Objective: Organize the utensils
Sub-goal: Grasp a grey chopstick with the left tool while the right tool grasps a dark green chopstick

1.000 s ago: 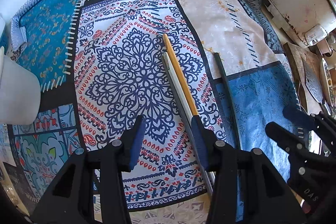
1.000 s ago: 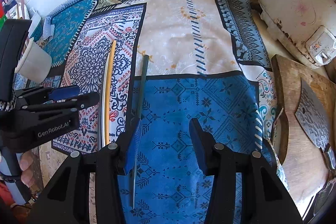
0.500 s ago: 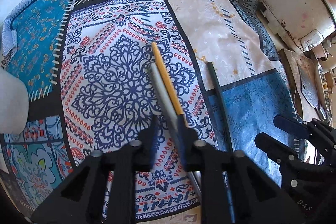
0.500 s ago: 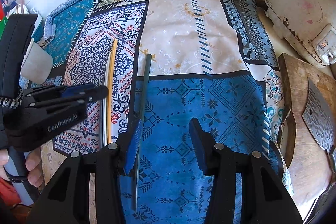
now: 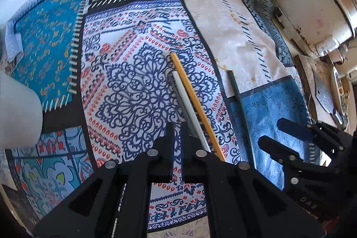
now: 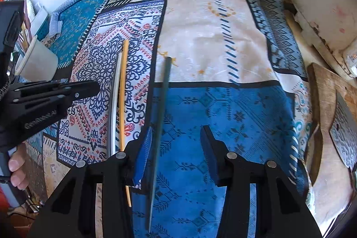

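Black plastic jaws of the left gripper (image 5: 177, 137) stand almost shut, only a thin slit between them. Nothing shows in that slit but patterned cloth; the white chopstick (image 5: 189, 108) and the yellow chopstick (image 5: 196, 104) run just beside its right finger, and the frames do not show either one gripped. Both sticks lie side by side, touching along their length, on a blue, red and white floral panel of the tablecloth (image 5: 133, 86).

To the right, the right gripper (image 6: 176, 146) points steeply down with its blue-padded jaws partly apart and closing. A dark green chopstick (image 6: 164, 99) lies lengthwise between them, close against the left pad (image 6: 144, 148) and well clear of the right one. Whether that pad touches it cannot be told. The stick rests across the border between a cream panel and a bright blue panel.

Further out, a white cup (image 6: 38, 59) stands at the left edge of the cloth. A wooden cutting board (image 6: 328, 126) lies at the right edge, with a patterned cleaver blade (image 6: 344, 137) on it. Fingers (image 6: 16, 171) of the person's left hand show low on the left, wrapped round the gripper handle.
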